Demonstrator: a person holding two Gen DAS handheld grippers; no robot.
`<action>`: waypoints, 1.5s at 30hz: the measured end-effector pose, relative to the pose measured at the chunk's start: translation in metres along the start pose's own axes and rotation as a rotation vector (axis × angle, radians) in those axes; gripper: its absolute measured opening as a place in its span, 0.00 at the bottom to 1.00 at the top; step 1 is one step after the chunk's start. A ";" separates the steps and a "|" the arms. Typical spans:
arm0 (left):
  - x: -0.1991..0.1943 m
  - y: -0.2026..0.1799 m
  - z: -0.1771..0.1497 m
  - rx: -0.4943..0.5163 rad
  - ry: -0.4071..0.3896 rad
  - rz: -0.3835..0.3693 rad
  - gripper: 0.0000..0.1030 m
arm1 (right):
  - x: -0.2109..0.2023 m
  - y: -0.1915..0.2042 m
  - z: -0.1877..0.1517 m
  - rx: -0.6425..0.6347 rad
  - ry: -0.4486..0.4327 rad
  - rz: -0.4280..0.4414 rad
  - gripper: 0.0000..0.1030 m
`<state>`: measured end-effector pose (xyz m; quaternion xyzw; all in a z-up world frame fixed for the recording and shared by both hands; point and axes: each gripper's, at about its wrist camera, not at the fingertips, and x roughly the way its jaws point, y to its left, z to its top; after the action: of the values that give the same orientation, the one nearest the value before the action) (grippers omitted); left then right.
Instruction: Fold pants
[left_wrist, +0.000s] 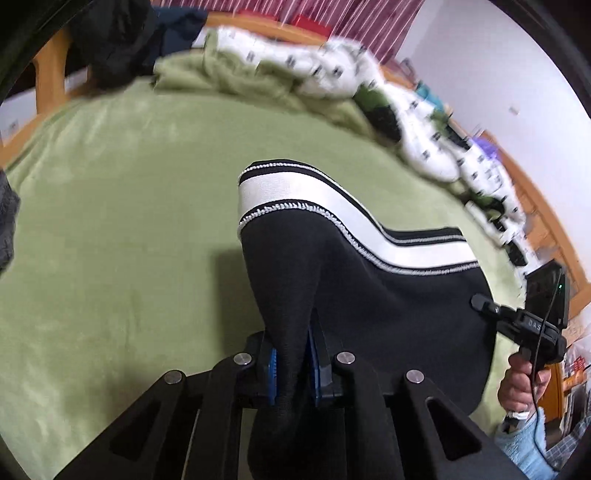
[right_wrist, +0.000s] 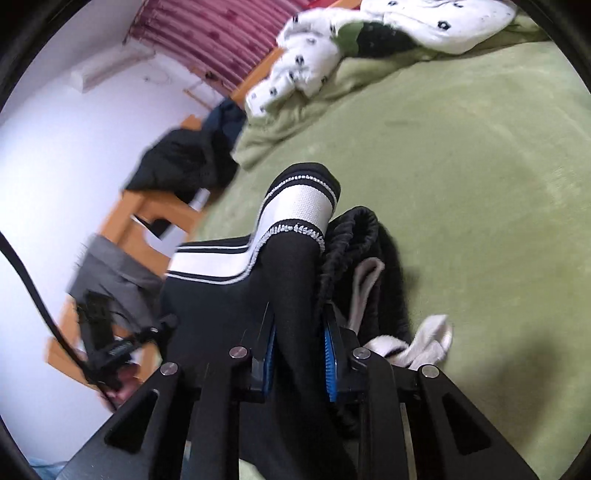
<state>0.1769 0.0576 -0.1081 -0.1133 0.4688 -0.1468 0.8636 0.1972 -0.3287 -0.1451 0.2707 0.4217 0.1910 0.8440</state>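
Pinching black cloth of the pants (left_wrist: 369, 295) in the left gripper (left_wrist: 291, 373) near the lens, striped band arching over the green blanket (left_wrist: 110, 221); clamping the same pants (right_wrist: 291, 280) in the right gripper (right_wrist: 299, 365), waistband (right_wrist: 354, 236) bunching just right.

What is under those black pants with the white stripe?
Under the black pants, held up by both grippers, lies the green blanket. In the right wrist view, a white sock shows beside them. Whatever lies directly beneath is hidden.
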 end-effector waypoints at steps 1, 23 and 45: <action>0.011 0.007 -0.003 -0.012 0.014 -0.004 0.17 | 0.009 -0.003 -0.007 -0.065 -0.016 -0.097 0.22; -0.008 -0.007 0.023 0.136 -0.192 0.067 0.51 | 0.031 0.012 0.033 -0.197 -0.102 -0.336 0.21; 0.070 -0.028 0.043 0.191 -0.081 0.165 0.51 | 0.067 0.050 0.038 -0.361 -0.097 -0.369 0.27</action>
<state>0.2455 0.0086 -0.1302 0.0026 0.4252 -0.1143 0.8979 0.2617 -0.2639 -0.1361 0.0432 0.3819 0.0929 0.9185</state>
